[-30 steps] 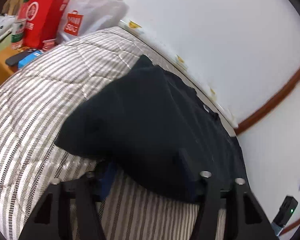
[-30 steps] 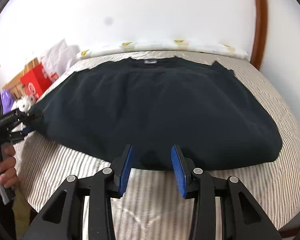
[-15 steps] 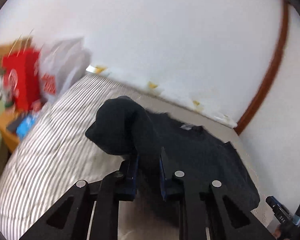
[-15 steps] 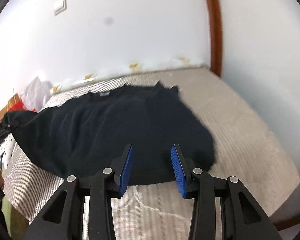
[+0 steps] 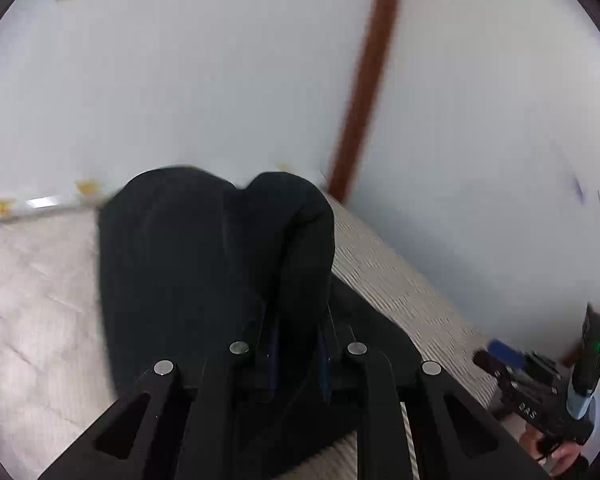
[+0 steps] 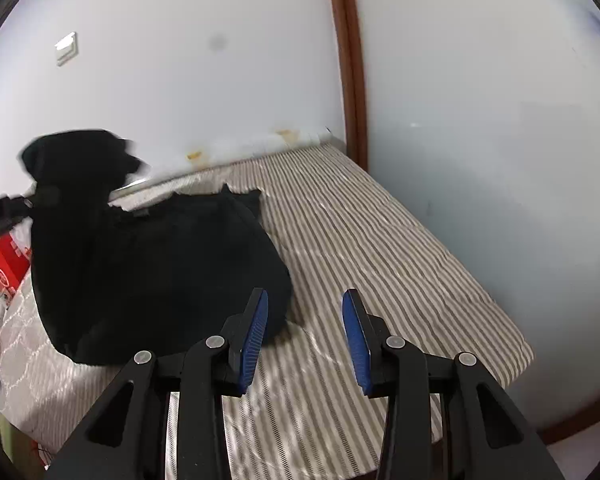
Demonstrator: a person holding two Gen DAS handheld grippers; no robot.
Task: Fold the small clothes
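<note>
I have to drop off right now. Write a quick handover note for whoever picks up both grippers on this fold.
Left gripper: shut on a bunch of the black shirt, lifted above the striped bed cover.
Right gripper: open, empty, hovering beside the shirt's near right edge.
Shirt: right part lies on the bed; left side is raised and partly over the body.
Done: first side fold started, not laid down.
Left: lay the lifted side across, release, smooth it, then probably fold the other side and the length.

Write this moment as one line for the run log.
left hand-held gripper: shut on black shirt, side lifted | right hand-held gripper: open, empty | bed
</note>
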